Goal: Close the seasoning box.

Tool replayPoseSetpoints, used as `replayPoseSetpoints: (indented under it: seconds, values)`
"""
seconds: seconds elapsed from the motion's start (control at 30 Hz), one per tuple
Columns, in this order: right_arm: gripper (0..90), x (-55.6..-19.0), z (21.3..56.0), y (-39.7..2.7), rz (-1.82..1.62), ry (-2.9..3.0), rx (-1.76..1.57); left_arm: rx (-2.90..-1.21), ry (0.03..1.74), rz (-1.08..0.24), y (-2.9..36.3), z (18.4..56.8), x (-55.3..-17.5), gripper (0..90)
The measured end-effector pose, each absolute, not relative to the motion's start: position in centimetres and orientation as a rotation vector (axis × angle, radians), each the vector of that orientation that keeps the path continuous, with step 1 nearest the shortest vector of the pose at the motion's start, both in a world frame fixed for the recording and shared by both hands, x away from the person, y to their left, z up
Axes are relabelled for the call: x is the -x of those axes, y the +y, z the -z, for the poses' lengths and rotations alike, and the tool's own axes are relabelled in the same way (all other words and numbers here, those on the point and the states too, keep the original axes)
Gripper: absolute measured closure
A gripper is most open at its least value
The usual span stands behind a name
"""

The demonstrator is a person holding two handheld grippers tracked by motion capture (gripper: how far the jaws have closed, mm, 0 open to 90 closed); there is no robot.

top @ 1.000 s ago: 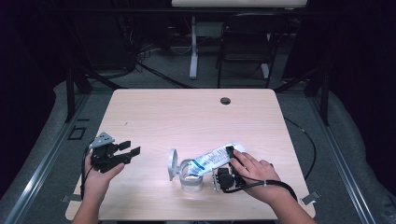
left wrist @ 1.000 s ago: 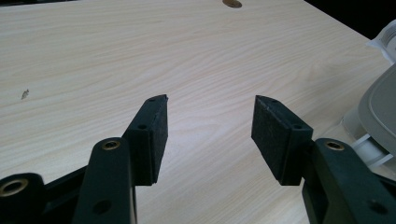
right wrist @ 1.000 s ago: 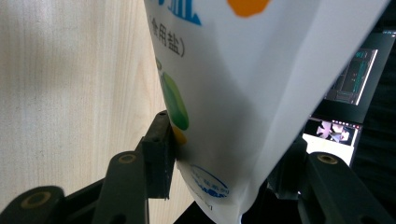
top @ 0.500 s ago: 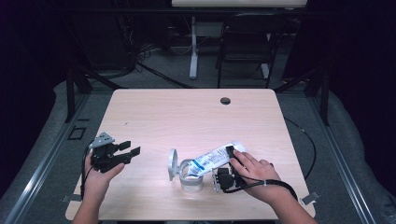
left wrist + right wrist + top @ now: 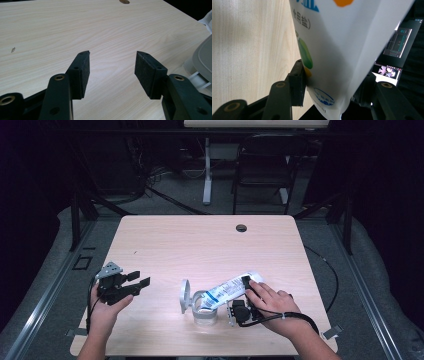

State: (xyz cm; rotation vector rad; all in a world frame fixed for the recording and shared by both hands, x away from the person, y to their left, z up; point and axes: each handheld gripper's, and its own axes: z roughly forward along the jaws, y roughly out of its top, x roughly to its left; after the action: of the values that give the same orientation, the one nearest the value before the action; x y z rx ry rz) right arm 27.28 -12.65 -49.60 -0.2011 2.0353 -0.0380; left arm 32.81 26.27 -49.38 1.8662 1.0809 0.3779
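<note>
A white salt pouch (image 5: pixel 225 290) with blue print lies tilted, its lower end over the mouth of a clear jar (image 5: pixel 204 314) near the table's front edge. The jar's grey flip lid (image 5: pixel 185 295) stands open on its left. My right gripper (image 5: pixel 247 287) is shut on the pouch's upper end; in the right gripper view the pouch (image 5: pixel 342 37) sits pinched between the jaws of that gripper (image 5: pixel 332 75). My left gripper (image 5: pixel 140 280) is held open at the front left, apart from the jar. In the left gripper view the left gripper (image 5: pixel 112 56) has nothing between its jaws, and the lid (image 5: pixel 203 57) shows at the right edge.
The wooden table (image 5: pixel 200 245) has a cable hole (image 5: pixel 241 228) near its far edge. Behind the table stand a dark chair (image 5: pixel 260 165) and a white desk leg (image 5: pixel 206 170). A cable (image 5: pixel 327 270) trails off the table's right side.
</note>
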Motion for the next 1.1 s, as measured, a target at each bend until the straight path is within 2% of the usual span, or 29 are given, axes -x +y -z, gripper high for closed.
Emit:
replayPoseSetpoints:
  seconds: [1.1]
  values:
    - [52.1, -27.22, 49.36, -12.37, 0.075, 2.006, 0.260, -1.873, 1.085, -0.392, 26.25, 49.37, -32.80, 45.7]
